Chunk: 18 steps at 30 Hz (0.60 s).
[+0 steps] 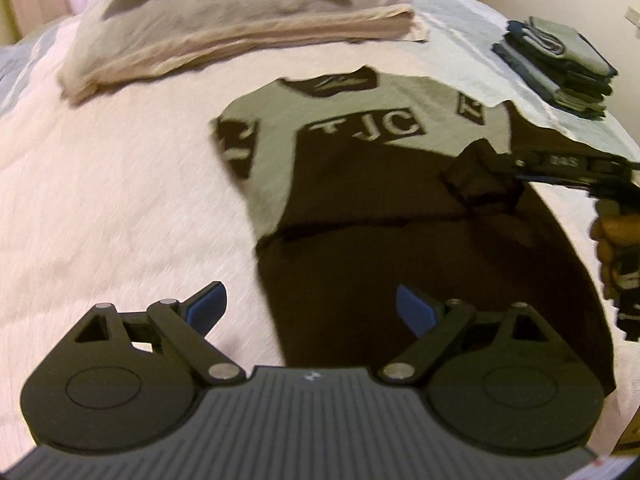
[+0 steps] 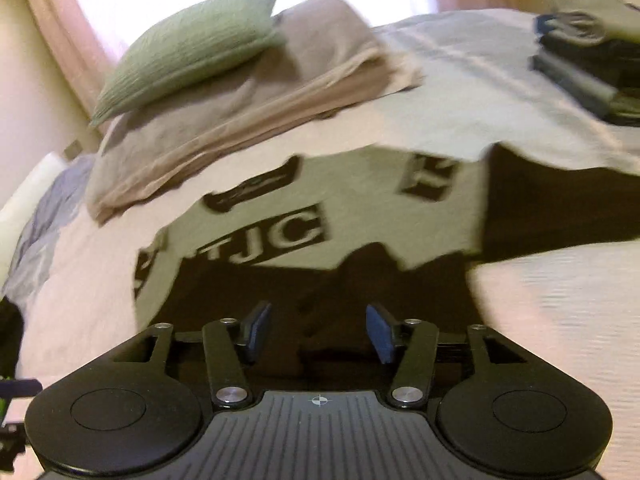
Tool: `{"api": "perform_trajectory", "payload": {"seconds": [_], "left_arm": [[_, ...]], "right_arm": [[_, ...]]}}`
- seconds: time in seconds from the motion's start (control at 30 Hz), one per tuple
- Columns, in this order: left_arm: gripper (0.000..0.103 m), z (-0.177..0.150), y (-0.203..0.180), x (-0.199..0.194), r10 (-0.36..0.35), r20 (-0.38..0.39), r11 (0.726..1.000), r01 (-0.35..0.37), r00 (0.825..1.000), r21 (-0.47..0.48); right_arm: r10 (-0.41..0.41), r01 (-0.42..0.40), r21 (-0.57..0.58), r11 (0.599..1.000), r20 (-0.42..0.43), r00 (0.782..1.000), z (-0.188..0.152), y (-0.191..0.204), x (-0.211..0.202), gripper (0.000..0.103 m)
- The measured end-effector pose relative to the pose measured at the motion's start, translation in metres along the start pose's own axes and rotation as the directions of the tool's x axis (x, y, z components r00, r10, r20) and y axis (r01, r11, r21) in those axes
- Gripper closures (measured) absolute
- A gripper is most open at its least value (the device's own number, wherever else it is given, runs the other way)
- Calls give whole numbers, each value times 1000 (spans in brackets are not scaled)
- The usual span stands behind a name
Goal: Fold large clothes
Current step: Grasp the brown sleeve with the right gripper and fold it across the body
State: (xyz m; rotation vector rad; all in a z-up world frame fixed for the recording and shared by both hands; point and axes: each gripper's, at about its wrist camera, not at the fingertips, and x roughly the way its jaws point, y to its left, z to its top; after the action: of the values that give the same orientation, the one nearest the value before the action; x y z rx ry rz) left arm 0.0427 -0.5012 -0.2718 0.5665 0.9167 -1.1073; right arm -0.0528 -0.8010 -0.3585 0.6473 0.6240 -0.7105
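Note:
A large T-shirt (image 1: 360, 184) lies spread on the bed, grey at the shoulders with black panels, "TJC" on the chest and a black lower body. It also fills the middle of the right wrist view (image 2: 360, 208). My left gripper (image 1: 310, 306) is open, hovering over the shirt's lower left edge, one finger over the bedspread and one over black cloth. My right gripper (image 2: 318, 332) is open above the black cloth, nothing clamped between its blue pads. In the left wrist view the right gripper (image 1: 516, 164) reaches in from the right to a raised black fold near the right sleeve, held by a hand (image 1: 608, 240).
A pale bedspread (image 1: 100, 200) covers the bed. At the head lie a beige pillow (image 1: 224, 28) and a green pillow (image 2: 188, 48) on top. A stack of folded dark clothes (image 1: 560, 64) sits at the far right, beyond the shirt.

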Motion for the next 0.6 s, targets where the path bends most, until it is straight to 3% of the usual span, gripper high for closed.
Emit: {"api": "perform_trajectory", "payload": {"seconds": [0.13, 0.3, 0.4, 0.6], "left_arm": [[14, 23, -35, 8, -24, 20, 999, 23, 1000, 41], [14, 53, -97, 22, -18, 39, 998, 15, 999, 62], [13, 69, -138, 37, 0, 45, 997, -3, 999, 71], [14, 97, -214, 72, 11, 33, 995, -15, 999, 103]], "right_arm": [[-83, 78, 130, 988, 34, 996, 16, -72, -36, 44], [-178, 163, 179, 970, 72, 981, 33, -167, -64, 44], [-234, 211, 261, 942, 60, 970, 45, -237, -72, 44], [-265, 213, 446, 869, 57, 963, 59, -347, -65, 44]]}}
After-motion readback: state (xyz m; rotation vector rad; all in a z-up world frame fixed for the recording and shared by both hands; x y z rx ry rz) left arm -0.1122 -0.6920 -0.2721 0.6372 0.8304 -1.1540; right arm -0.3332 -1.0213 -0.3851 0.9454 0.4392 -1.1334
